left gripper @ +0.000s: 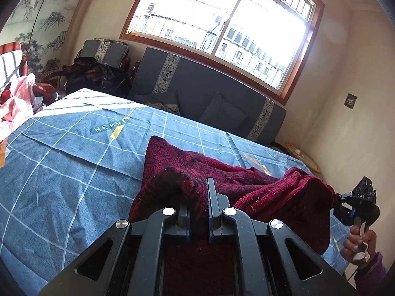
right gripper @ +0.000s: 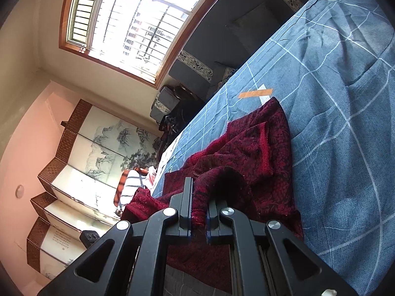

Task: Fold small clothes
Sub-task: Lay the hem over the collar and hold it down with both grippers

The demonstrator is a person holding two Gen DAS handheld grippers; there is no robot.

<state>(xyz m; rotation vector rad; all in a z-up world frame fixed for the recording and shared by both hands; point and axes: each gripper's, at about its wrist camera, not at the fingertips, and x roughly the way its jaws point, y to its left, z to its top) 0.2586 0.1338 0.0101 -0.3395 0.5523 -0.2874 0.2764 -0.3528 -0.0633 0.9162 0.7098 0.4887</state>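
On the far left of the left wrist view, some pink clothes (left gripper: 14, 108) sit in a heap by the edge of the bed (left gripper: 61, 162), which has a blue sheet with thin white lines and the word HEART on it. Behind the bed stands a dark grey sofa (left gripper: 197, 91) under a big bright window (left gripper: 222, 17). In the middle lies the dark red garment (left gripper: 187, 162) — it is spread on the bed, all bunched and wrinkly. The left gripper (left gripper: 197, 204) has its jaws pressed together, pinching 1 raised bit of the red cloth. On the right, a hand (left gripper: 359, 243) holds the right gripper (left gripper: 339, 198) at the other end of the garment. In the right wrist view, a folding screen (right gripper: 81, 162) with painted trees stands on the left — and the right gripper's jaws pinch a fold of the same garment, with the blue bed on the right.
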